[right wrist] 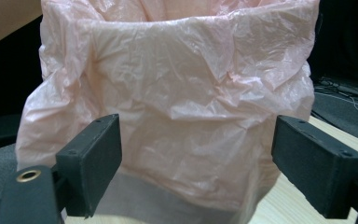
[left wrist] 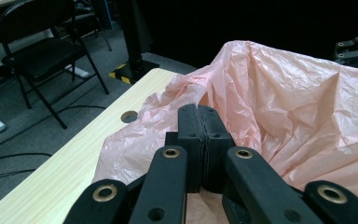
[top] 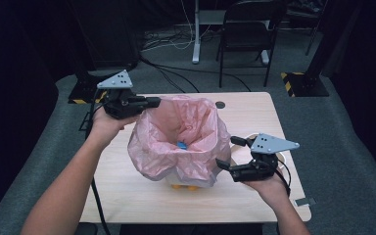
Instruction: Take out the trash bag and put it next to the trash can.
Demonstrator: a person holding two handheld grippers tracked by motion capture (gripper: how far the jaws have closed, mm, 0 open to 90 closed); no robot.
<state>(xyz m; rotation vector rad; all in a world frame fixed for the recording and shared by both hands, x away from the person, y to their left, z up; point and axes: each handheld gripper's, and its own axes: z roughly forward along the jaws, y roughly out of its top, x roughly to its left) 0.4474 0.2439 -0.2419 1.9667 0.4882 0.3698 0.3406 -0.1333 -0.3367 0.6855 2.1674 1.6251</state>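
Observation:
A pink plastic bag point(top: 181, 142) lines a bin standing at the middle of the light wooden table point(top: 254, 112). Its mouth is wide and a small blue thing point(top: 181, 145) lies inside. My left gripper point(top: 152, 102) is at the bag's far left rim, shut on the pink film; in the left gripper view the pads point(left wrist: 200, 140) press together with the bag point(left wrist: 279, 93) spreading beyond them. My right gripper point(top: 229, 152) stands open beside the bag's right wall, apart from it. In the right gripper view its pads point(right wrist: 95, 163) frame the bag point(right wrist: 182, 93) without touching it.
The bin's pale base point(top: 186, 185) shows under the bag at the near side. A white round object point(top: 247, 139) lies on the table behind the right gripper. A cable hole point(top: 220, 104) sits near the far edge. A black folding chair point(top: 249, 34) stands beyond the table.

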